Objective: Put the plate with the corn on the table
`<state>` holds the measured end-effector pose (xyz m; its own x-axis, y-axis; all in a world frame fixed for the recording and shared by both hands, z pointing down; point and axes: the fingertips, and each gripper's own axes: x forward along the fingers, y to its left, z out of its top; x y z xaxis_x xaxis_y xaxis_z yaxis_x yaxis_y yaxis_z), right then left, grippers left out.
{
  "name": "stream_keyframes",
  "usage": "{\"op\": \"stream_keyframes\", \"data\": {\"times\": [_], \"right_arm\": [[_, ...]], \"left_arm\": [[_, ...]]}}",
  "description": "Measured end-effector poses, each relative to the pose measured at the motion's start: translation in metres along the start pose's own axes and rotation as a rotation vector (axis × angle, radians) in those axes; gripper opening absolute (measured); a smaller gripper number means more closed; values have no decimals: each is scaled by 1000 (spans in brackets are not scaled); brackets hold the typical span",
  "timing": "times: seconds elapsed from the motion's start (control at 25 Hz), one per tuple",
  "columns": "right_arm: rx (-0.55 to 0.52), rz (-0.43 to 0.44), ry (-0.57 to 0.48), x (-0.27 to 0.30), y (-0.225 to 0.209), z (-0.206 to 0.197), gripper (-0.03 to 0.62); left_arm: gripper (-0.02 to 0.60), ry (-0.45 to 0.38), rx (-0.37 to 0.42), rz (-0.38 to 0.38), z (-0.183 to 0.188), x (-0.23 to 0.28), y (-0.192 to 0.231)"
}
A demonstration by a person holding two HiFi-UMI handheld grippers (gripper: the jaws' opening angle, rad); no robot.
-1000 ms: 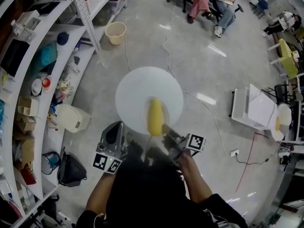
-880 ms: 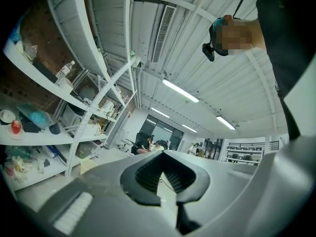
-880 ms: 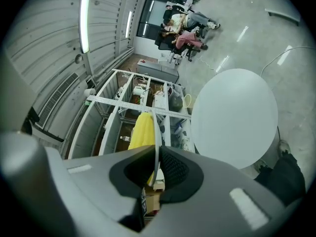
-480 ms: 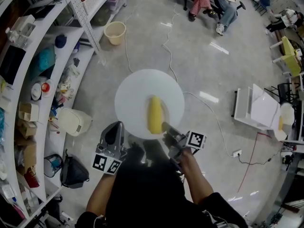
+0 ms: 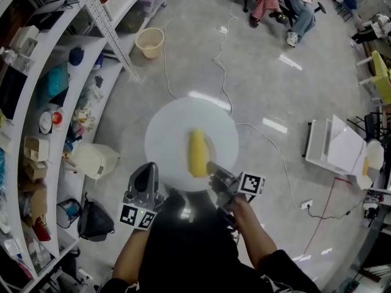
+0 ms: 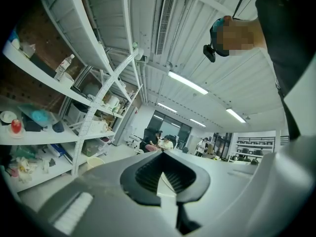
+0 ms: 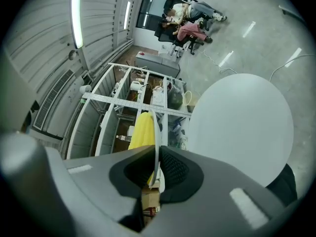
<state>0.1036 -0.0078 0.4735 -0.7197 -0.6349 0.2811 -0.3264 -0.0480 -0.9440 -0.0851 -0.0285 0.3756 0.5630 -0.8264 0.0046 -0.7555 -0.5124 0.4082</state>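
The right tool (image 7: 157,169) is clamped on the near rim of the white plate (image 5: 177,127). The corn (image 5: 197,153) lies just beyond its tips, near the plate's middle, and the left tool (image 5: 148,170) is closed on the same rim further left. Both forearms reach forward from the body, side by side, holding the plate level above the floor (image 5: 263,78).

The plate (image 5: 174,133) is white, the corn (image 5: 197,152) yellow, the left tool (image 5: 149,168) and right tool (image 5: 211,166) grey with black pads (image 7: 174,169) and black-and-white square-marked cubes (image 5: 252,183), the bucket (image 5: 149,41) cream, the floor (image 5: 256,72) glossy pale grey, the shelves (image 5: 91,8) white.
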Motion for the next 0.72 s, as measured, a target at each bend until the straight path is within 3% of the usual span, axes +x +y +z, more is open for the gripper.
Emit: {"op": "stream_keyframes", "data": {"times": [0.36, 0.72], "right_arm": [[-46, 42, 51, 30, -36, 30, 34], [-19, 31, 104, 55, -81, 26, 34]], "left_arm": [[3, 28, -14, 19, -28, 33, 9], [3, 51, -1, 16, -56, 47, 15]]}}
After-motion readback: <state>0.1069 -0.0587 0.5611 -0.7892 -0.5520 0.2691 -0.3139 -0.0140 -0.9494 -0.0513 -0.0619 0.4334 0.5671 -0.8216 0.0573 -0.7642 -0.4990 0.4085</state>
